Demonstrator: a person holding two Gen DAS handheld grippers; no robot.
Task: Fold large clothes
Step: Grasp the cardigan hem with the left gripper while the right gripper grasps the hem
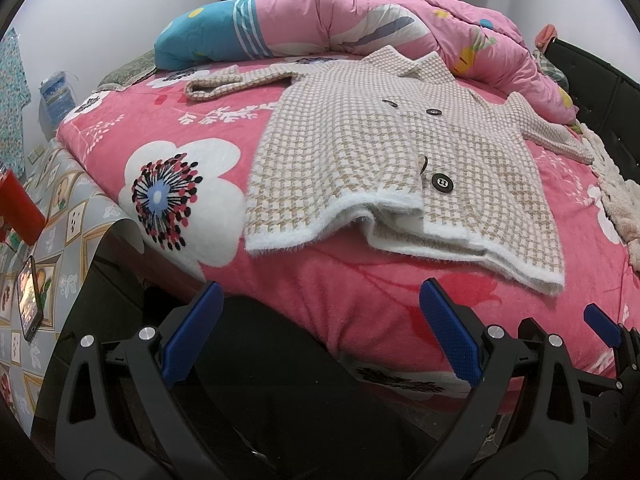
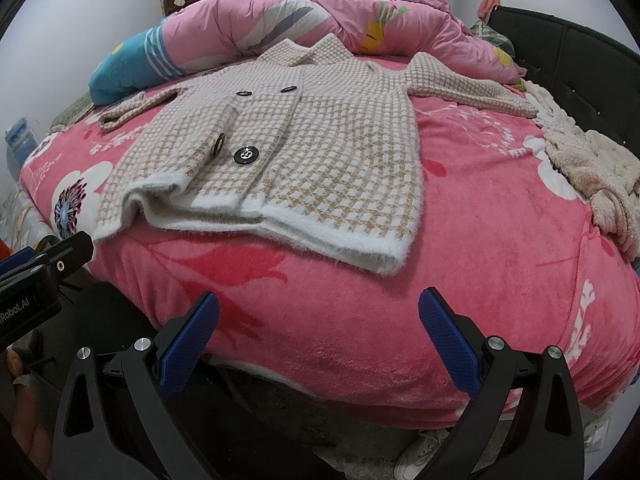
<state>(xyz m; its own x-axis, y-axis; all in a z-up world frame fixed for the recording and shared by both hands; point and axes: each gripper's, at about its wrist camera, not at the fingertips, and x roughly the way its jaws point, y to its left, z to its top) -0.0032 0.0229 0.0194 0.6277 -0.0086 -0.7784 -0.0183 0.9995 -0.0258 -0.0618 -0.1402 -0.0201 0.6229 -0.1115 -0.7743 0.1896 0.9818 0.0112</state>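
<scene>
Houndstooth coat: beige and white, white fuzzy hem, four dark buttons; lies front up across the middle of the bed, both sleeves spread outward, hem toward the cameras. One front panel is rucked near the hem.

Left claw: bottom centre of the left wrist view, blue pads wide apart, holding nothing, short of the bed's near edge.

Right claw: bottom centre of the right wrist view, equally wide apart, empty, over the near edge of the pink floral blanket.

Pink quilt: heaped along the top of both frames, behind the collar.

Left wrist view only: phone on a patterned cloth at lower left; red box above it.

Right wrist view only: white shoe on the floor, bottom right; more of the cream fleece garment at right edge.
</scene>
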